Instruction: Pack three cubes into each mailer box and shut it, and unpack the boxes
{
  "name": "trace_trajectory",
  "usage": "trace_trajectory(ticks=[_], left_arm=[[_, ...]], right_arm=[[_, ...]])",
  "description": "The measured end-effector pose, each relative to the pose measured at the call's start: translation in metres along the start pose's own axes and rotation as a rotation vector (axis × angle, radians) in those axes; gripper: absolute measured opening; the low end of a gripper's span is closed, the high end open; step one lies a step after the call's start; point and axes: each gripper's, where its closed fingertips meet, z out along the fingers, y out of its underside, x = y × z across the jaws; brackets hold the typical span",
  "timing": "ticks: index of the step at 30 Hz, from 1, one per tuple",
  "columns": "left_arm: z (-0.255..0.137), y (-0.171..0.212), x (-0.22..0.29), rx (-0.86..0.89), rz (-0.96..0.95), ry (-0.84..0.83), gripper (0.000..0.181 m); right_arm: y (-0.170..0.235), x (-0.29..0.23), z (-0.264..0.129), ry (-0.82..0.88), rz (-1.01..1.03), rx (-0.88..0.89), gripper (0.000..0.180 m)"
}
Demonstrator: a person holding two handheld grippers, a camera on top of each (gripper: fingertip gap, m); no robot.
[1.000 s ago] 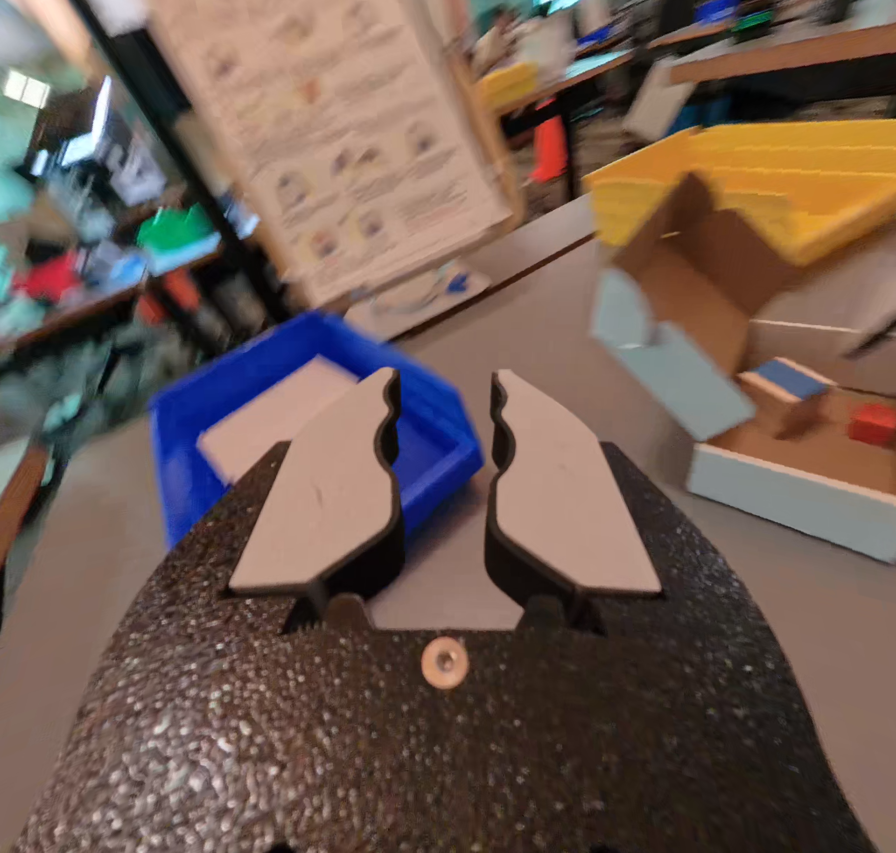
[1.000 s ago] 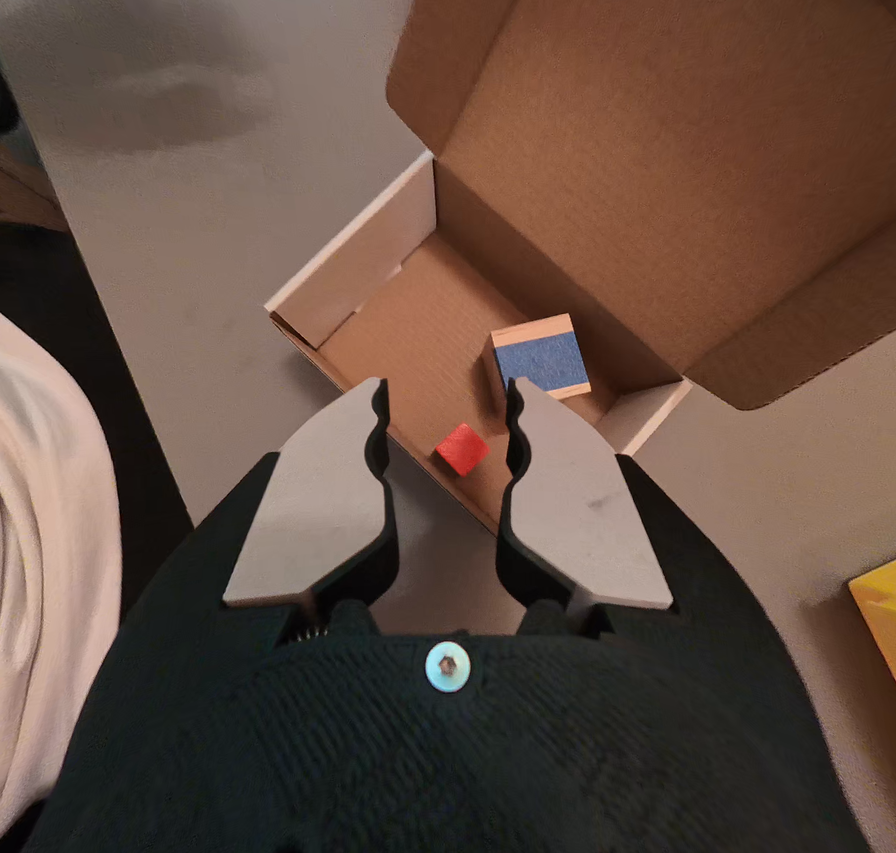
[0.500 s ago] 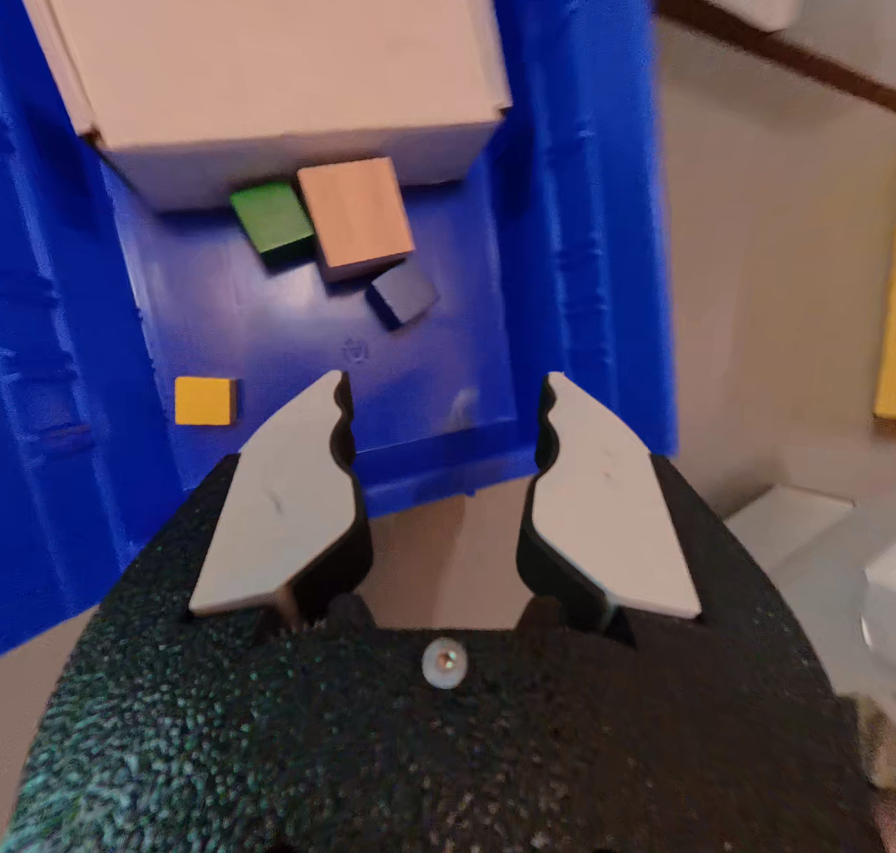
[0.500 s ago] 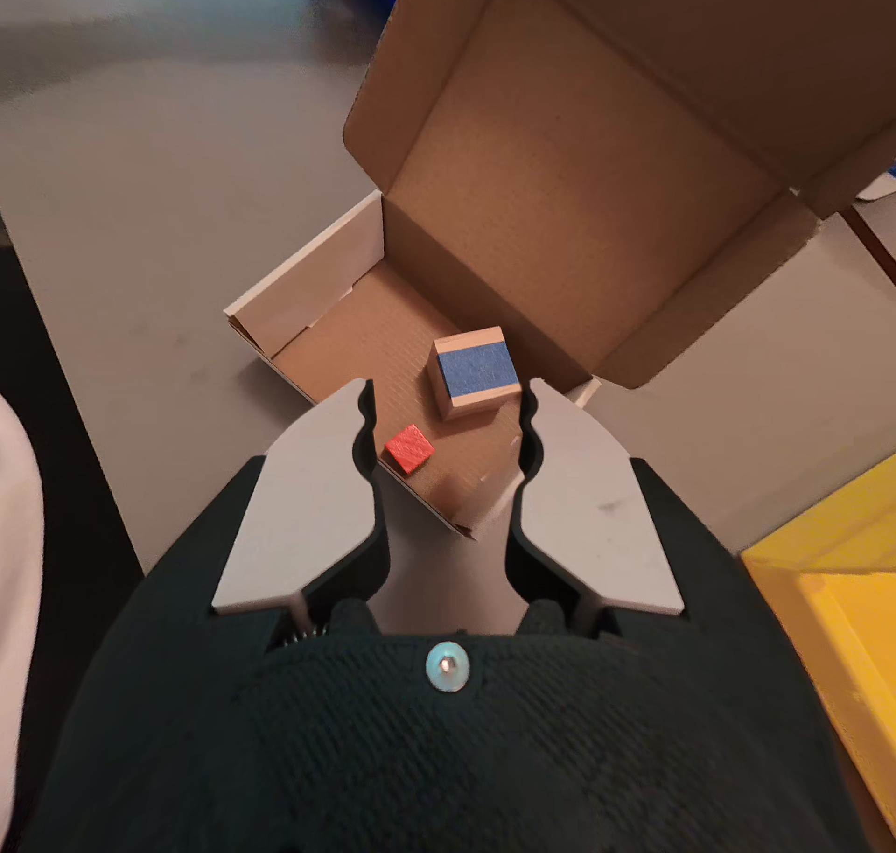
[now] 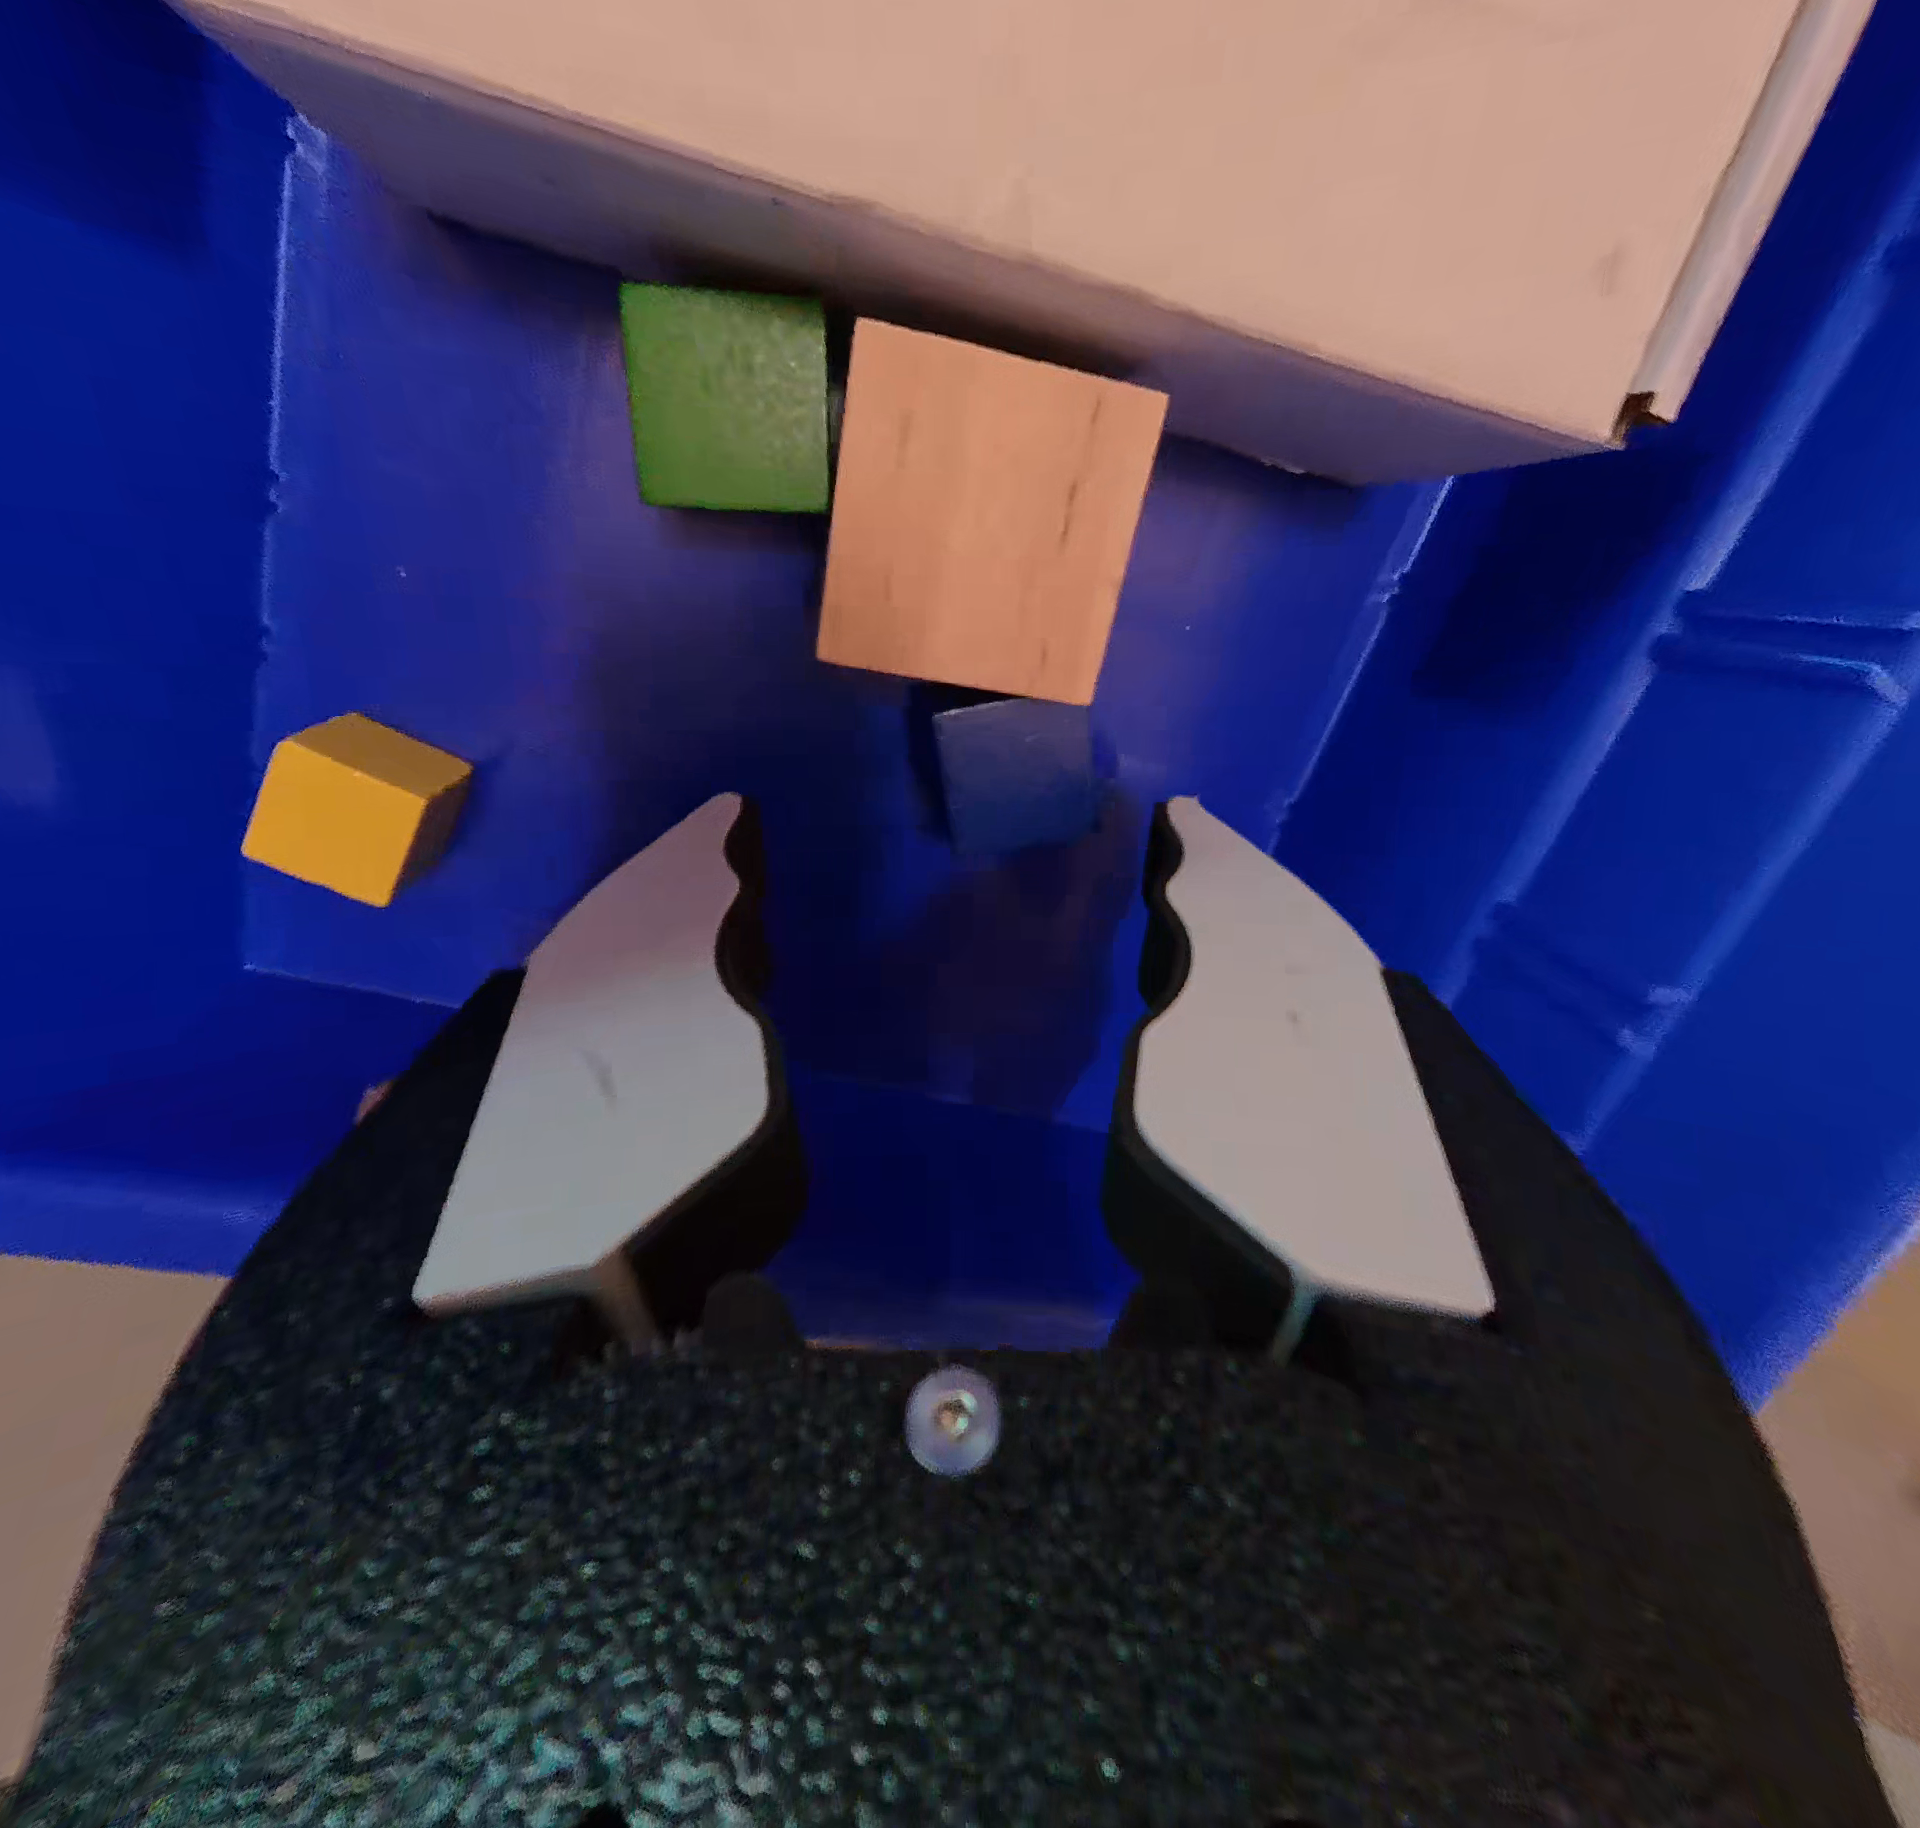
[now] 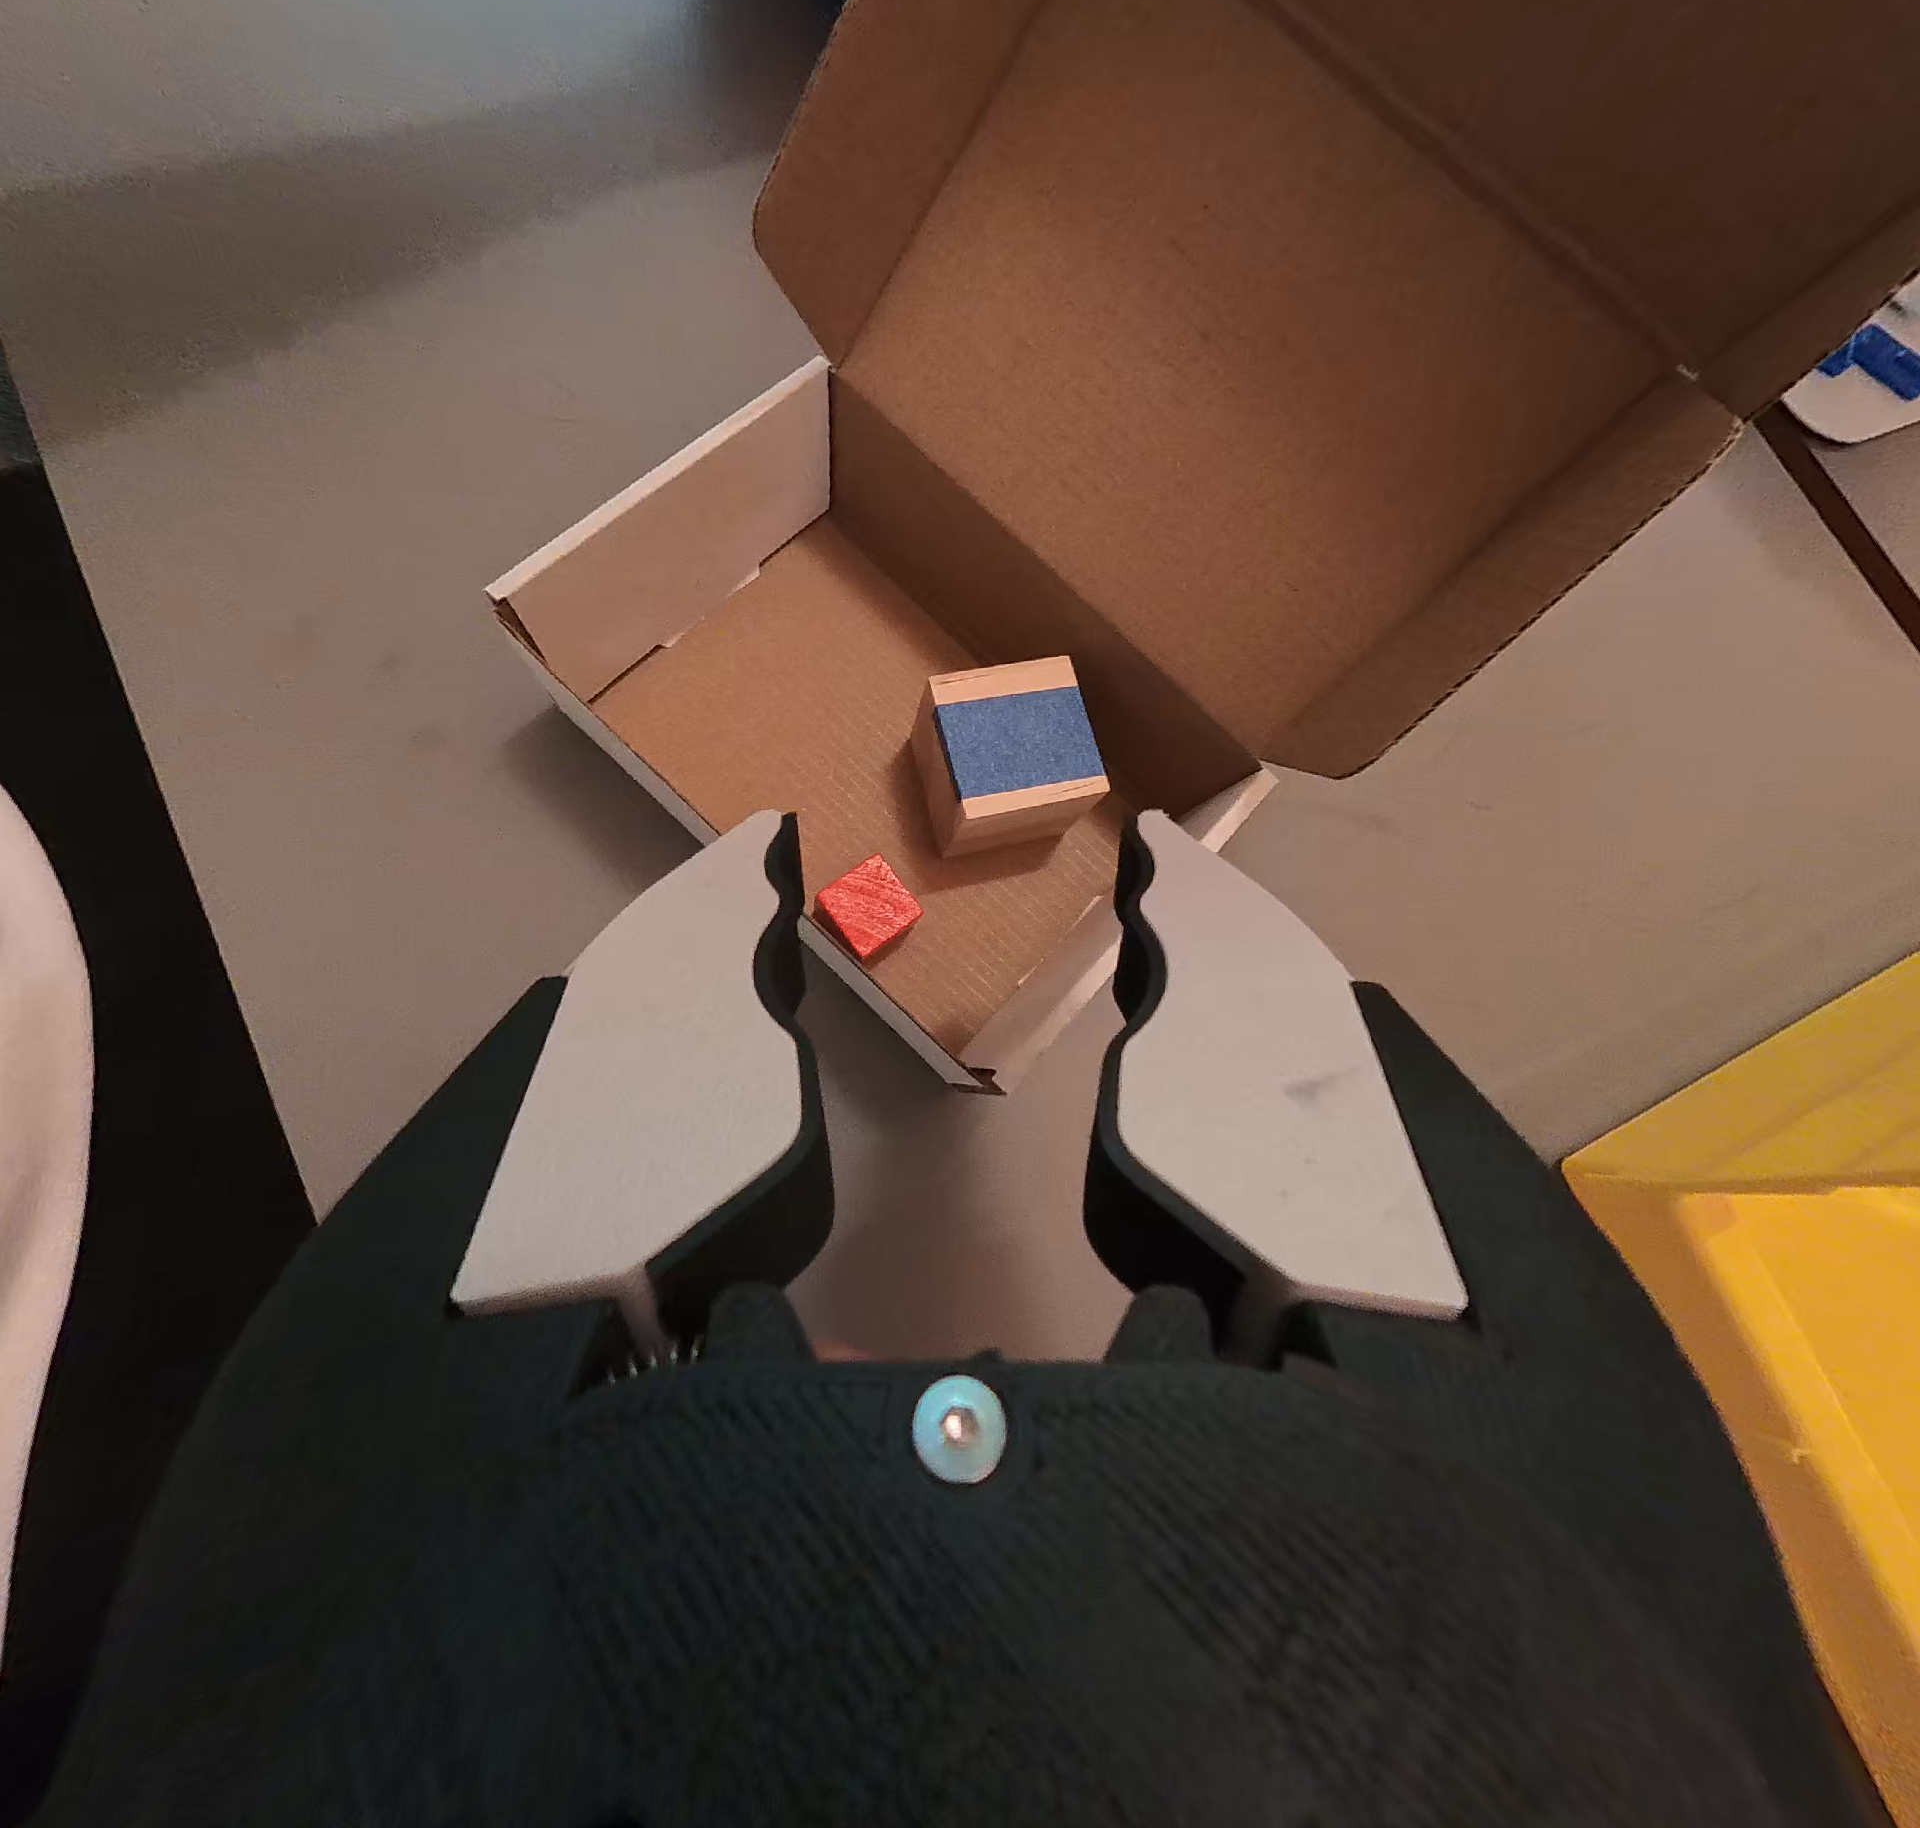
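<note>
In the left wrist view, my left gripper is open and empty inside a blue bin. A small dark blue cube lies just ahead between the fingertips. Beyond it sit a large bare wooden cube, a green cube and, to the left, a yellow cube. A closed white mailer box fills the far end of the bin. In the right wrist view, my right gripper is open and empty above an open mailer box holding a small red cube and a wooden cube with a blue face.
The open box's lid stands up behind it on the grey table. A yellow bin sits at the right. A white cloth or sleeve shows at the left edge, beyond the table's front edge. The grippers' ends are close to 40 cm from one another.
My left gripper swung from facing the room down into the blue bin, opened wider and closed in on the cubes. My right gripper pulled back from the open box and opened slightly.
</note>
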Motion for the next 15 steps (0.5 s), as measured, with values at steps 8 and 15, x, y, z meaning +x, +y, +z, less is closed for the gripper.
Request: trace_trajectory(ticks=[8, 15], left_arm=[[0.01, -0.002, -0.001, 0.022, 0.032, -0.091, 0.058], [0.007, -0.003, -0.007, 0.063, 0.169, 0.029, 0.029]], right_arm=[[0.003, 0.006, -0.008, 0.03, 0.0, 0.002, 0.058], [0.002, 0.005, -0.008, 0.027, -0.001, 0.011, 0.058]])
